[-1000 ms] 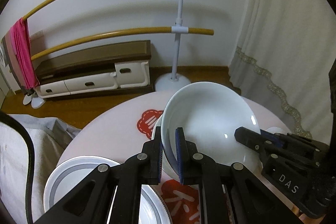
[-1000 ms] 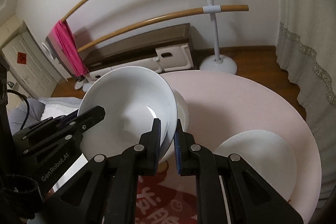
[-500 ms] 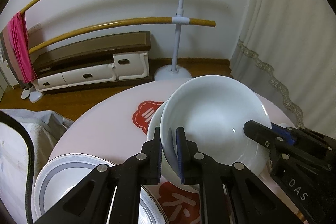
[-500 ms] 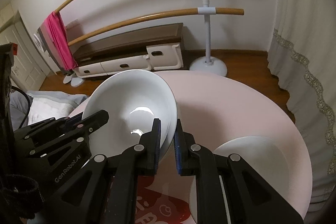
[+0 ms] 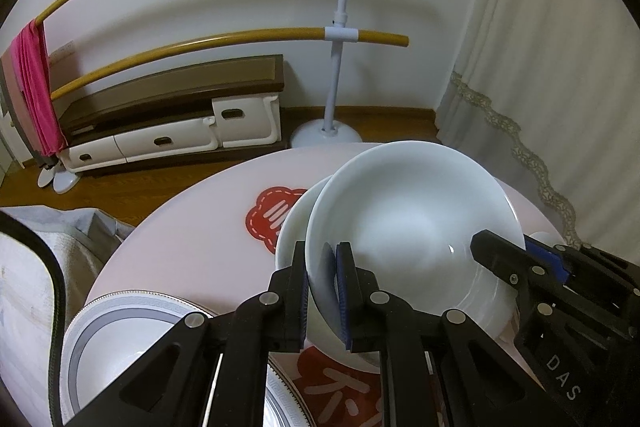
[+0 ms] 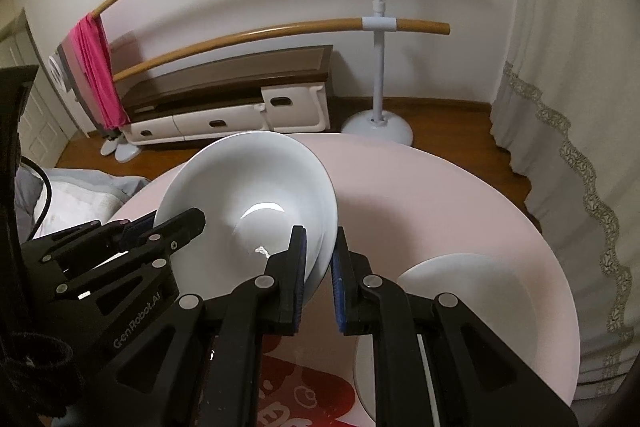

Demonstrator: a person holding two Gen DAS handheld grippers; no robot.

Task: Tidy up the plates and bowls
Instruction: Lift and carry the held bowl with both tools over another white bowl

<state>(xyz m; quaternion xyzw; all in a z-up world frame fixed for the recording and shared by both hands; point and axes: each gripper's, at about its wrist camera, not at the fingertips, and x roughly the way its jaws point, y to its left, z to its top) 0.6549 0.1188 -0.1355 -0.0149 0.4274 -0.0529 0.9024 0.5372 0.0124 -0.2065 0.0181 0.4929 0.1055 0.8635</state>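
The white bowl (image 5: 416, 223) sits tilted in a second bowl (image 5: 296, 223) near the middle of the round pink tabletop (image 5: 192, 227), pinched on opposite sides of its rim: the left claw (image 5: 323, 291) clamps its near-left edge and the right claw (image 6: 319, 279) clamps its right edge. A grey-banded plate (image 5: 120, 323) lies at the tabletop's near-left edge. A plain white plate (image 6: 480, 291) lies to the right, apart from the bowls.

Beyond your round pink table (image 6: 440, 195) stand a two-bar wooden rack (image 5: 340, 35), pink cloth (image 5: 38, 87), low cabinet (image 5: 180, 115) and white curtain (image 5: 540, 47)
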